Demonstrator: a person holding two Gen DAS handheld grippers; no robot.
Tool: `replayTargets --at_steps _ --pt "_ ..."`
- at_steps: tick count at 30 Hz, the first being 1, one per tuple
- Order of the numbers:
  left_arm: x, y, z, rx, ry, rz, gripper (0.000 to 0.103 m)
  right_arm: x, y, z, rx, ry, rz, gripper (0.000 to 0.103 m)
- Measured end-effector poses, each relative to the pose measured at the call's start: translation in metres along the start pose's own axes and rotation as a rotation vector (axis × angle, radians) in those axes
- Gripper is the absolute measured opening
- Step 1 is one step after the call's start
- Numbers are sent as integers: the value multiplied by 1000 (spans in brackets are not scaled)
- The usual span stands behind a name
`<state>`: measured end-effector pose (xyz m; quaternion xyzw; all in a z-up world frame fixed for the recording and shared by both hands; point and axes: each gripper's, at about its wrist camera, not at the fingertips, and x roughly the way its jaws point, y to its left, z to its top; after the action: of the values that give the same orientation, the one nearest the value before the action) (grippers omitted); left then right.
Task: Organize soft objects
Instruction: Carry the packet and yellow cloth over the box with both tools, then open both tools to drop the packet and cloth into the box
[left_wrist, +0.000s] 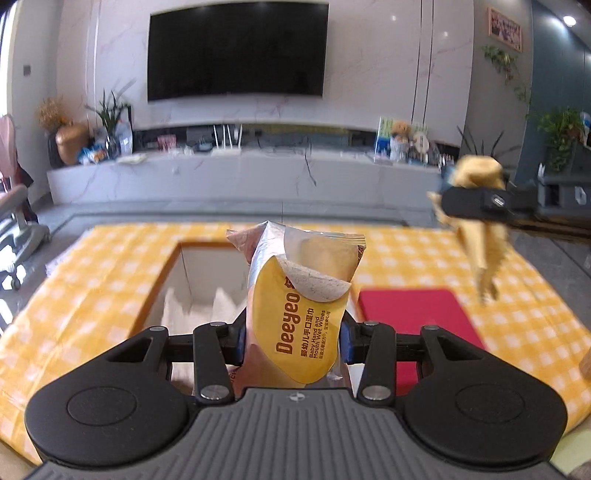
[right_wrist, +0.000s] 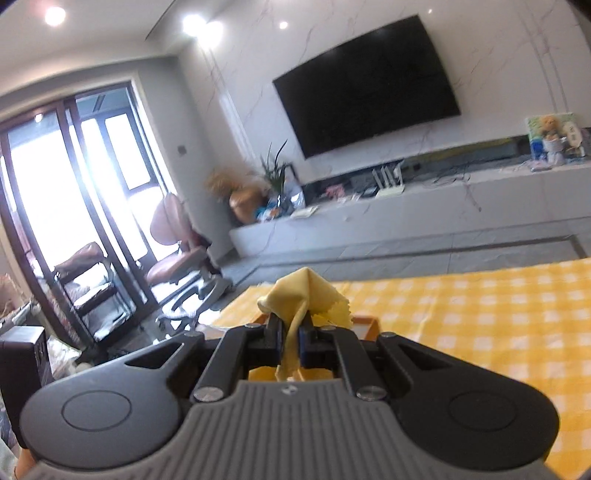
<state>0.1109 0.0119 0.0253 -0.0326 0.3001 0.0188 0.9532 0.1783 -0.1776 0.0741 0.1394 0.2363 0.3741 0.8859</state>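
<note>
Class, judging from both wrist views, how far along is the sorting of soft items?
Done: white soft items already lie in the wood-rimmed white box. In hand: the left gripper holds a yellow Deeyeo wet-wipes pack; the right gripper pinches a yellow cloth. Left: neither is in the box yet.

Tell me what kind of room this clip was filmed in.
Most likely a home living room: a big wall-mounted television above a long low marble media cabinet, potted plants beside it, and a table covered with a yellow checked tablecloth in front.
</note>
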Motion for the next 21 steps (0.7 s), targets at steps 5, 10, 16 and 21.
replayTargets --at_steps 5,10,16,21 --pt "6 25 -13 -47 94 -25 50 46 11 -12 25 68 32 6" --pt "16 29 -29 -68 170 -88 51 90 22 -29 23 145 25 6" --pt "10 30 -31 -29 187 -92 59 112 18 -47 3 220 -45 6" --pt "-4 21 -31 89 150 -58 81 104 11 -42 34 205 -56 6"
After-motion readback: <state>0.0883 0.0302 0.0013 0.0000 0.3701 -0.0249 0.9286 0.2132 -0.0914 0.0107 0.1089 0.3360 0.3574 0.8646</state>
